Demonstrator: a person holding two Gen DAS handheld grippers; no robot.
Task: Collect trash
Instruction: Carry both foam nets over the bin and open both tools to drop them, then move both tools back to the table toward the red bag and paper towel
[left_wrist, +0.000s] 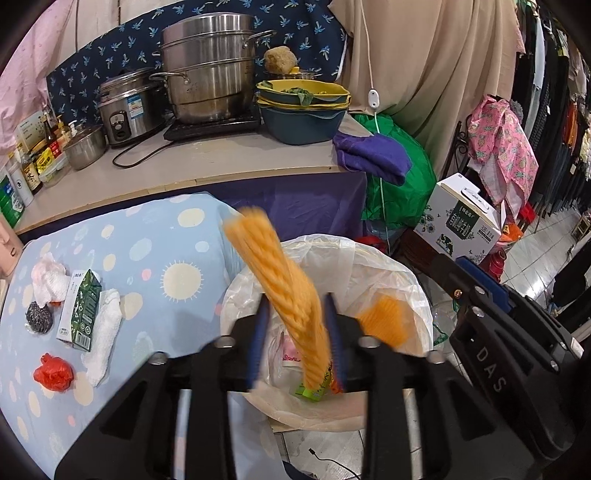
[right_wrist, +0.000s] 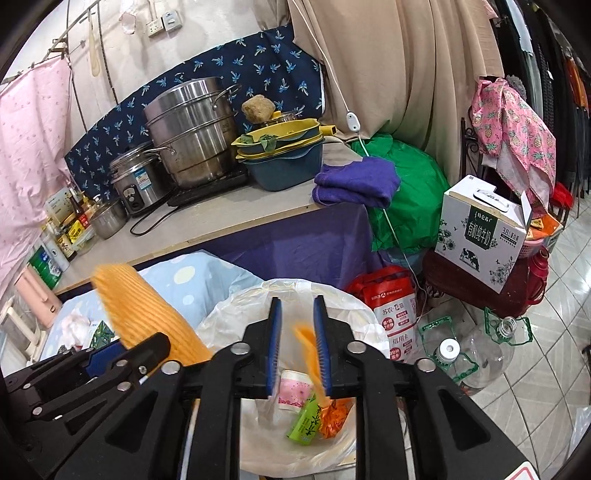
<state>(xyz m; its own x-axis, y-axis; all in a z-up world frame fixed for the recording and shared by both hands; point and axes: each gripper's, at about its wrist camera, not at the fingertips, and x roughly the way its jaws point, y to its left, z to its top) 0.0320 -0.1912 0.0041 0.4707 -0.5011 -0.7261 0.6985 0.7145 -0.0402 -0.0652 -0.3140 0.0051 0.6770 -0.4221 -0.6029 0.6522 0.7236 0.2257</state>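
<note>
Both grippers hover over a bin lined with a white plastic bag. My left gripper is open; a long orange ribbed wrapper stands blurred between its fingers, seemingly loose. It also shows at left in the right wrist view. My right gripper is open, with a smaller orange piece against its right finger, also blurred. That piece shows in the left wrist view. Inside the bin lie a green packet, a pink-white cup and an orange wrapper.
On the blue spotted tablecloth lie a green carton, white tissues, a red bag ball and a dark scrubber. A counter with pots stands behind. Empty plastic bottles and a milk box are at right.
</note>
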